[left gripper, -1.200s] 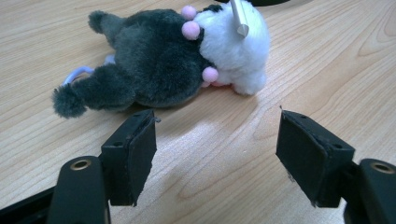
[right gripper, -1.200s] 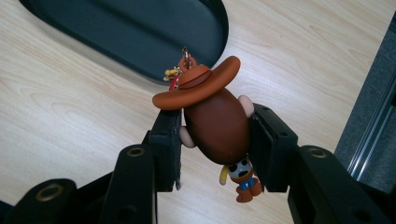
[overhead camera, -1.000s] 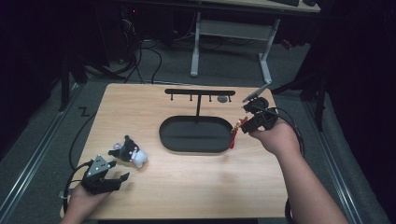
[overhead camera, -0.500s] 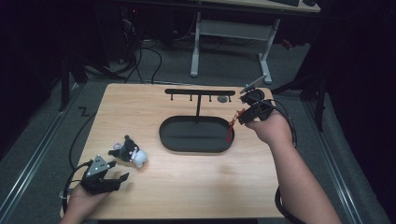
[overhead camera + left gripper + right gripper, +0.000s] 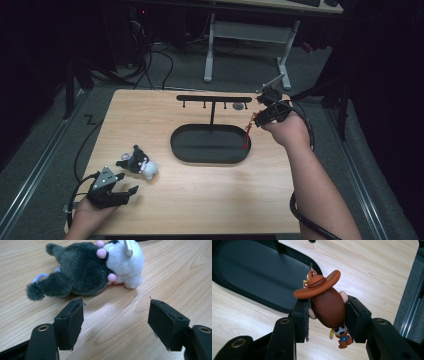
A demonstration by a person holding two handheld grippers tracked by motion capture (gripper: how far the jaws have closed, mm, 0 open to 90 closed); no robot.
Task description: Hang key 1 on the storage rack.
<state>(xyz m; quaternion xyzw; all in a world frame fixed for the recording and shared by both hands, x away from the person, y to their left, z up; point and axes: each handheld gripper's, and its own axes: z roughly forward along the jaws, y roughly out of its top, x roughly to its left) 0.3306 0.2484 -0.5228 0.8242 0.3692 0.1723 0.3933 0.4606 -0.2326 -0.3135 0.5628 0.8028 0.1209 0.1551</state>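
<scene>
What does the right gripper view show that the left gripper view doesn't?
Right gripper view: a cowboy figure with a brown hat, clamped between the right gripper, and the dark oval tray beyond it.

Left gripper view: a grey and white plush toy lying on its side ahead of the left gripper, whose jaws stand apart with nothing between them.

Both: the light wooden table underneath, and a pair of black jaws rising from the bottom.
</scene>
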